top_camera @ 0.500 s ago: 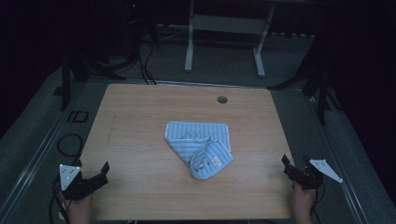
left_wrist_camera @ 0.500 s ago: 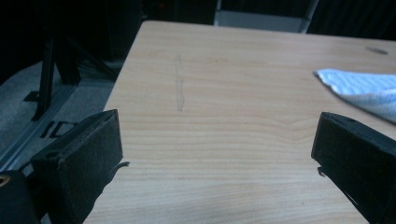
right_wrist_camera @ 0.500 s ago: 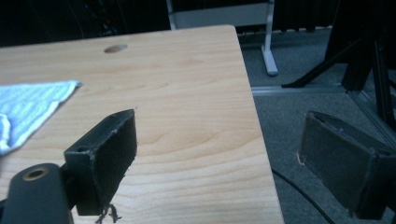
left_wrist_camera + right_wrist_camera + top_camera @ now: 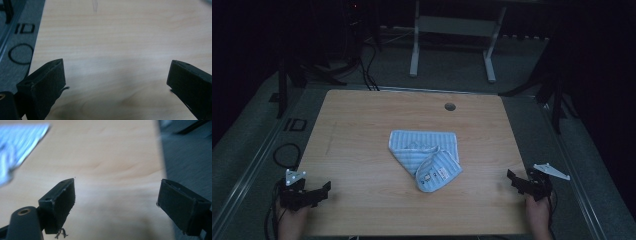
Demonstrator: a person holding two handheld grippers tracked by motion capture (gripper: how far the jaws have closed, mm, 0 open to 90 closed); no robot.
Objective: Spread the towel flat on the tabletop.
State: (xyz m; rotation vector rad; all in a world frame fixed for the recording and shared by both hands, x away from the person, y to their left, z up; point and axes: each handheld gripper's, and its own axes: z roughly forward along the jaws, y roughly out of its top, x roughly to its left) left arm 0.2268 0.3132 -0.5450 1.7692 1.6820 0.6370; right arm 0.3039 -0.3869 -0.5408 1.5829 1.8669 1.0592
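- The wooden table (image 4: 362, 150) spans the frame's middle.
- The blue striped cloth (image 4: 424, 157) lies crumpled at centre.
- The left gripper (image 4: 324, 189), lower left, gapes empty.
- The right gripper (image 4: 512, 177), lower right, likewise spread, holds nothing.

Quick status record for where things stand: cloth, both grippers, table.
cloth: blue striped cloth, partly folded, near the middle of the table, one flap turned over showing a label
left gripper: left gripper, jaws open, holding nothing, at the near left corner, apart from the cloth
right gripper: right gripper, jaws open, holding nothing, at the near right edge, apart from the cloth
table: wooden table, round hole near the far edge
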